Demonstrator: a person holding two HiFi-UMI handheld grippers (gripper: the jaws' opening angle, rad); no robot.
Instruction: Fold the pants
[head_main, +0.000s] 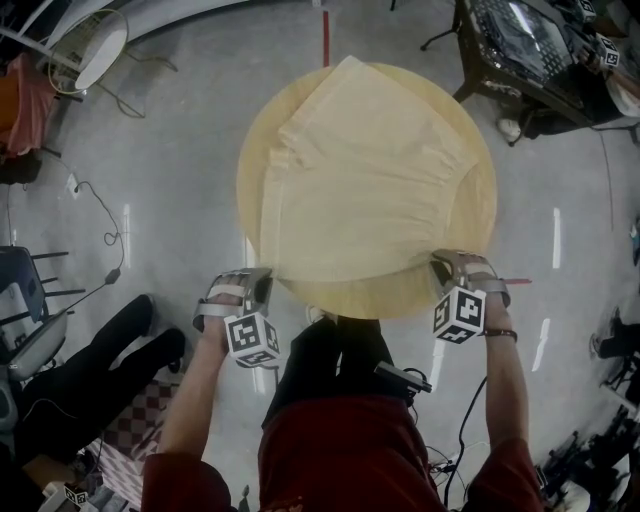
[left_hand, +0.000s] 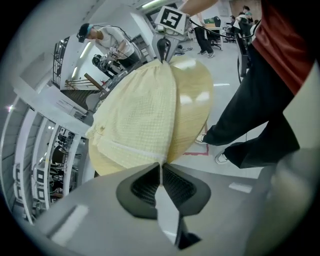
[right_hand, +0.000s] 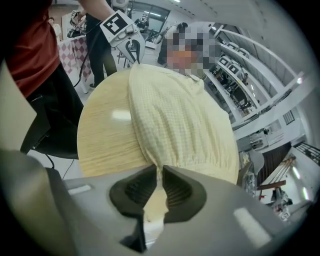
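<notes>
Pale yellow pants (head_main: 370, 190) lie flat on a round wooden table (head_main: 350, 298), with their near edge along the table's front. My left gripper (head_main: 265, 282) is at the near left corner of the cloth; in the left gripper view its jaws (left_hand: 161, 167) are shut on the fabric's edge (left_hand: 140, 115). My right gripper (head_main: 442, 264) is at the near right corner, and in the right gripper view (right_hand: 161, 172) it is shut on a pinched fold of the pants (right_hand: 175, 115). Each gripper view shows the other gripper across the cloth (left_hand: 163, 50) (right_hand: 134, 52).
The table is small, with grey floor all round it. A dark desk (head_main: 530, 50) stands at the back right, a white fan (head_main: 95, 50) at the back left, chairs (head_main: 30, 310) at the left. Red tape (head_main: 326, 30) marks the floor beyond the table.
</notes>
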